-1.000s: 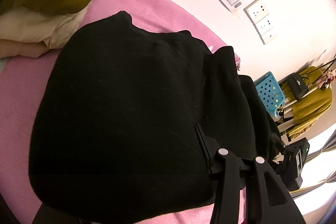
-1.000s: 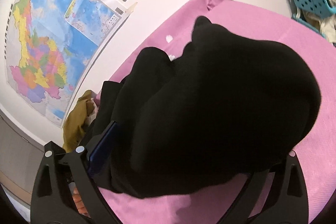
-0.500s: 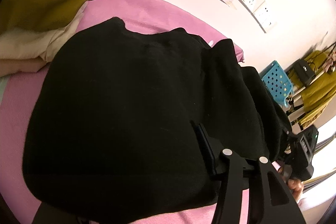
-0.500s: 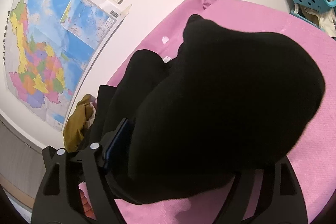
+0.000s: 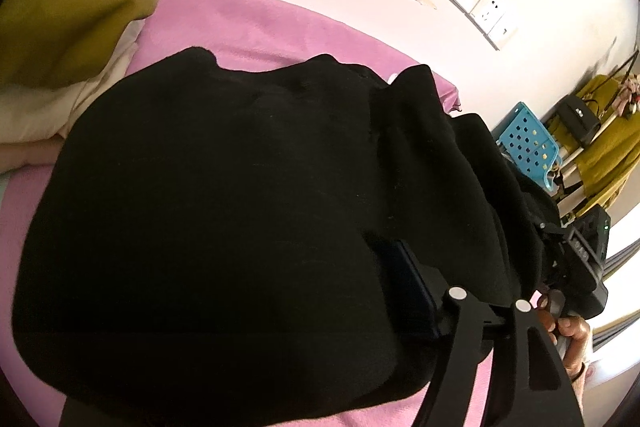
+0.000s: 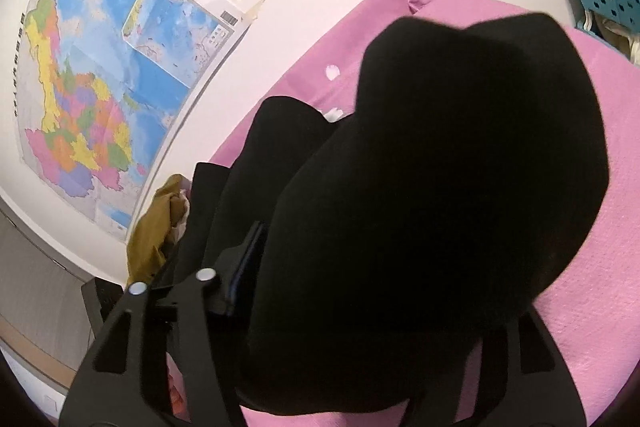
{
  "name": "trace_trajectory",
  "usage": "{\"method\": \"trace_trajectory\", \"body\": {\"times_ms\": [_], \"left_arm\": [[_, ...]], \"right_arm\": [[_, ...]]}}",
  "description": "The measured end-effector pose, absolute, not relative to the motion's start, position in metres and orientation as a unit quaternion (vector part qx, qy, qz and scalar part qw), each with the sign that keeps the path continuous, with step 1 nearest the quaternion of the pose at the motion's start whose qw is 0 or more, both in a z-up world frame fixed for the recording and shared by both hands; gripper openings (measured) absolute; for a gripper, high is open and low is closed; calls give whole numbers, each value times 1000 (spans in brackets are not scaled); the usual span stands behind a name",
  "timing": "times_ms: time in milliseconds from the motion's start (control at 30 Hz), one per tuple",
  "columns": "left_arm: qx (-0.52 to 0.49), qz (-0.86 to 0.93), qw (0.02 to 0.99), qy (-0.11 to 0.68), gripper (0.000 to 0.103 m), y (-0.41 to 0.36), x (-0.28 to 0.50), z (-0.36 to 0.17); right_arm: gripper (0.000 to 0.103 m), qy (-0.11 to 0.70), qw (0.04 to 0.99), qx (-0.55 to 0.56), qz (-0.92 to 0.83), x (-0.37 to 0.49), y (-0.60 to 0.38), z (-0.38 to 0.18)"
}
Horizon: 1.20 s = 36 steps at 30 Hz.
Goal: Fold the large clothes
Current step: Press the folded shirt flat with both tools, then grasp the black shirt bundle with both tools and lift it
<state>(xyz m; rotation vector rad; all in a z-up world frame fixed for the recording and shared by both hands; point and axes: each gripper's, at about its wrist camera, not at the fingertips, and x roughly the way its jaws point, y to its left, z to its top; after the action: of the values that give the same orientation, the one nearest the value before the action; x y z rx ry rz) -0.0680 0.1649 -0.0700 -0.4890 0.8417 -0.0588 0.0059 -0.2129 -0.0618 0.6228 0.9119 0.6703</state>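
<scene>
A: Black garment (image 5: pixel 224 211) – bunched on the pink cloth (image 5: pixel 256 23), between both grippers?
B: Yes – left gripper (image 5: pixel 280 359) opening, right gripper (image 6: pixel 376 315) closing; whether either's pads press it, I cannot tell

Black garment (image 5: pixel 224 211) lying bunched on pink cover (image 5: pixel 256 23), thick folded mound, matte fabric, filling most of view. Rounded lobe (image 6: pixel 472 131) bulging toward 1 o'clock in right wrist view; second fold trailing toward 10 o'clock.
</scene>
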Motion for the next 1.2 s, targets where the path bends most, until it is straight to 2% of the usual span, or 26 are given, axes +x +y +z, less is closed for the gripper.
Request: {"method": "trace_trajectory", "body": {"times_ms": [67, 167, 200, 300, 400, 467, 533, 600, 700, 767, 833, 867, 933, 1000, 1033, 1133, 1200], "left_arm": [[-233, -25, 884, 404, 70, 164, -67, -70], [-232, -18, 884, 405, 66, 164, -66, -70], [-232, -17, 884, 405, 66, 165, -66, -70], [-228, -14, 885, 405, 63, 165, -67, -70], [-225, -11, 886, 406, 59, 166, -66, -70], [-225, -10, 885, 407, 56, 167, -66, -70], [-226, -8, 884, 409, 53, 167, -66, -69], [-222, -7, 885, 409, 48, 166, -65, -67], [-223, -9, 886, 406, 40, 165, -66, -60], [-219, -8, 890, 399, 33, 165, -71, -50], [-216, -12, 903, 370, 33, 167, -83, -33], [-221, -18, 905, 363, 34, 169, -88, -28], [-222, -29, 904, 364, 35, 171, -93, -26], [-212, -27, 899, 382, 37, 174, -92, -34], [-216, -26, 894, 392, 39, 176, -90, -41], [-258, -34, 871, 417, 45, 188, -86, -63], [-265, -32, 868, 418, 54, 191, -84, -71]], "right_arm": [[69, 425, 795, 294, 317, 7, -210, -62], [68, 426, 800, 277, 319, 7, -206, -59], [58, 426, 802, 273, 317, 7, -206, -59], [44, 429, 804, 264, 317, 8, -209, -60], [44, 430, 798, 272, 324, 10, -212, -62], [50, 430, 791, 286, 329, 12, -212, -65], [50, 429, 793, 281, 328, 13, -210, -64], [39, 426, 800, 268, 326, 11, -208, -61], [28, 419, 798, 266, 344, 10, -207, -51], [26, 403, 791, 275, 369, 6, -209, -38], [26, 376, 794, 284, 383, -1, -215, -23], [27, 362, 796, 283, 394, -7, -218, -16], [35, 370, 796, 273, 393, -12, -218, -15], [49, 407, 792, 251, 379, -13, -215, -29], [51, 422, 789, 251, 369, -12, -214, -36], [65, 453, 766, 284, 357, -12, -220, -61], [73, 450, 762, 293, 362, -15, -219, -64]]}}
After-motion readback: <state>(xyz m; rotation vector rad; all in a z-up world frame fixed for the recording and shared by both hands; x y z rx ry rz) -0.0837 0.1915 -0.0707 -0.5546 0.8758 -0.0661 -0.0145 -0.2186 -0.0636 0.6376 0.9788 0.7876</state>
